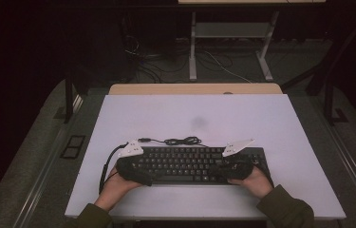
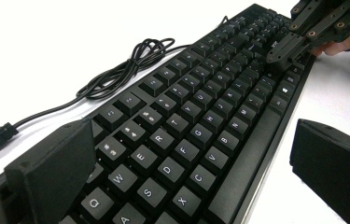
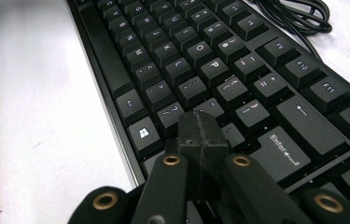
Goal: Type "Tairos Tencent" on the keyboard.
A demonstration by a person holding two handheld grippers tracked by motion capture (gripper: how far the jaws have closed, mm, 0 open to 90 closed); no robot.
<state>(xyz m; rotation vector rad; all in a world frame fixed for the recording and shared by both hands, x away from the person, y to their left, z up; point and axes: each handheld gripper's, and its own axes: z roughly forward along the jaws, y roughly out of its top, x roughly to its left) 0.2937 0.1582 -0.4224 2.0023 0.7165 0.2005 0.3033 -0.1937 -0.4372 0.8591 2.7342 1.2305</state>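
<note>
The keyboard (image 1: pixel 192 164) lies flat near the front edge of the white surface (image 1: pixel 261 118), w/ its cable (image 1: pixel 175 141) bunched just behind it. It's prob. rigid and moderately heavy, w/ a smooth plastic case, so slippery on the edges; the keys give under pressure. Best hold is on the two short ends or the front lip, not the keycaps.

The left hand-held gripper (image 2: pixel 186 182) is released, its jaws spread wide across the keyboard's left end, one by the Q/W keys and one off the front edge. The right hand-held gripper (image 3: pixel 200 135) is clenched on nothing, its tip resting over keys near Enter.

The underside and feet are hidden. From the high view the gripper tips blur into the dark keys, and the cable's plug end is hard to make out.
</note>
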